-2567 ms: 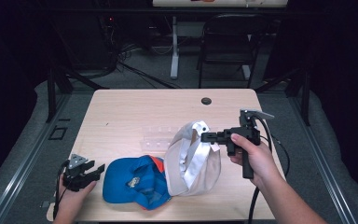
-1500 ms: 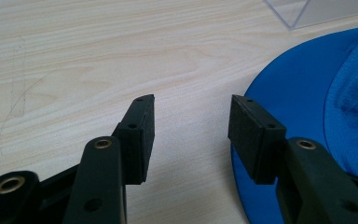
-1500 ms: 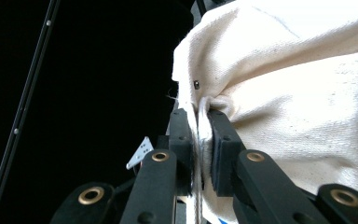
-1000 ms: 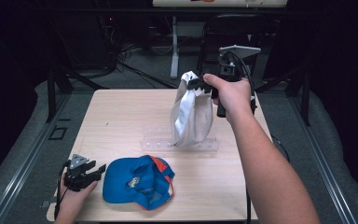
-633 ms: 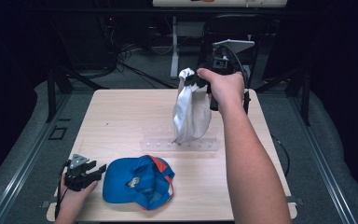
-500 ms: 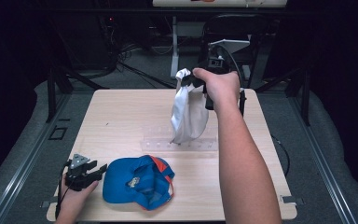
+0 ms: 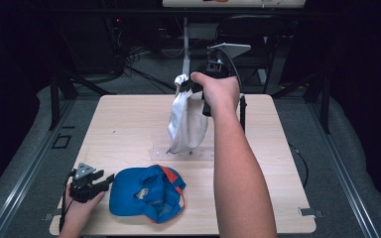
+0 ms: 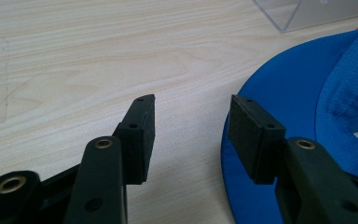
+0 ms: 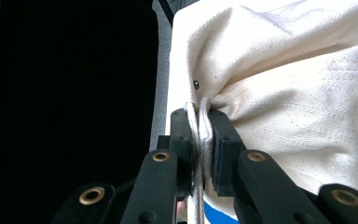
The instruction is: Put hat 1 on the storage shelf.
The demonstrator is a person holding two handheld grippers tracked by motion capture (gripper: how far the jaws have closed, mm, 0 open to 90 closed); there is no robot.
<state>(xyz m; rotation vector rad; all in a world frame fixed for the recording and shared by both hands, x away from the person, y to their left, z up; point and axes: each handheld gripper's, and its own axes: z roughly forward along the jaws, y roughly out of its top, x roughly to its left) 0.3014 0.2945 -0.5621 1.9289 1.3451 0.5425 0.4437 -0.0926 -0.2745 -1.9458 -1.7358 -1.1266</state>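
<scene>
- High view: a pale wooden surface (image 7: 129, 124) stands in a dark room. The right gripper (image 7: 194, 88) is held up over the far edge of the surface, right of its middle, in the person's right hand (image 7: 217, 91), with the forearm reaching across from the near edge.
- High view: a cream cloth cap (image 7: 186, 119) hangs from the right gripper's fingers, pinched at its top. Its lower end reaches down to a clear plastic stand (image 7: 181, 152) near the middle of the surface; I cannot tell whether the two touch.
- High view: a blue cap (image 7: 146, 193) with an orange patch lies near the near edge, left of the middle. The left gripper (image 7: 105, 179) rests by the near left corner in the person's left hand (image 7: 79, 208), just beside the blue cap.
- Left gripper view: the two black fingers (image 8: 142, 135) are spread apart with bare wood between them. The blue cap (image 8: 307, 98) lies just beside the right-hand finger. A corner of the clear plastic stand (image 8: 303, 14) sits farther off.
- Right gripper view: the fingers (image 9: 182, 149) are closed on a bunched fold of the cream cloth cap (image 9: 298, 93), which is gathered between them. A blue strip shows on the cap below the fingers.
</scene>
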